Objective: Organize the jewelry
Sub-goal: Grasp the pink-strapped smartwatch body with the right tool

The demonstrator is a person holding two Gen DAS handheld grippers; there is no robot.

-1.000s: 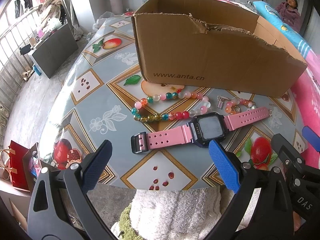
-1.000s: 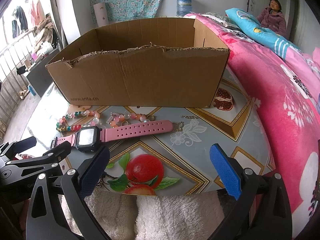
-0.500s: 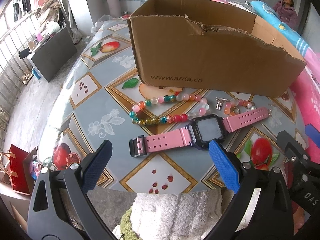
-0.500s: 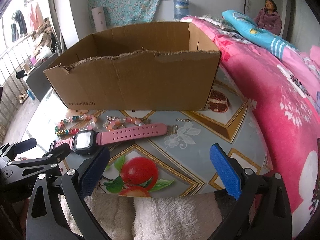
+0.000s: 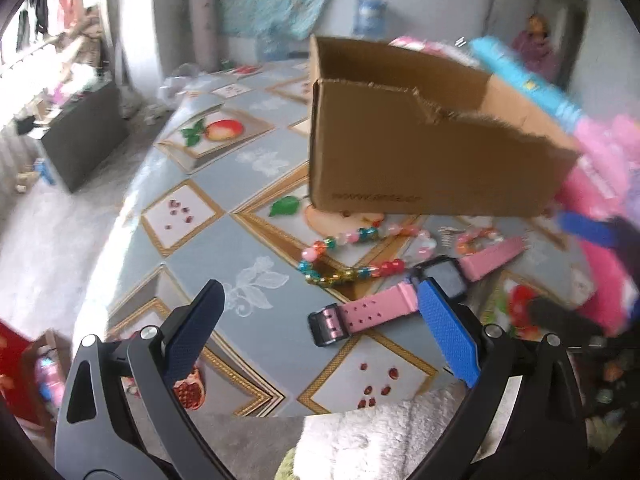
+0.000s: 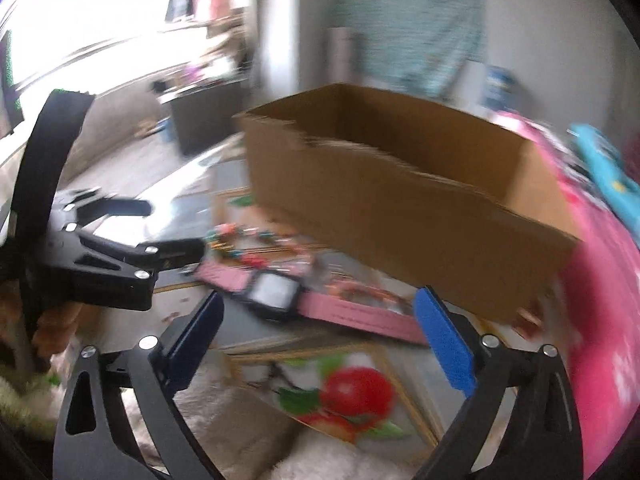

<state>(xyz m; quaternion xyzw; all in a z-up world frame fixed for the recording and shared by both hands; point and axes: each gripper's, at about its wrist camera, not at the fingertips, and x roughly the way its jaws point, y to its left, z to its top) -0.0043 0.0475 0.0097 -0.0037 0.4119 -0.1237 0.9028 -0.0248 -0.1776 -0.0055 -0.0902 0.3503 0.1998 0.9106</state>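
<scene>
- The left gripper is seen released, its blue-padded jaws spread wide above the near edge of the table, which is covered with a grey-blue cloth printed with fruit; nothing is pressed between the pads.
- The right gripper is likewise seen spread wide with nothing grasped; its jaws have just been closing slightly; the view is blurred.
- The pink-strapped digital watch with a dark square case is laid flat near the table's near edge, its case partly hidden by the left gripper's right pad; in the right wrist view the watch is seen just beyond the open jaws.
- The bracelet of multicoloured glass beads is laid just behind the watch; a smaller pink-and-orange beaded piece is found beside it to the right.
- The open brown cardboard box with a torn front rim is stood behind the jewelry, towards the table's far right.
</scene>
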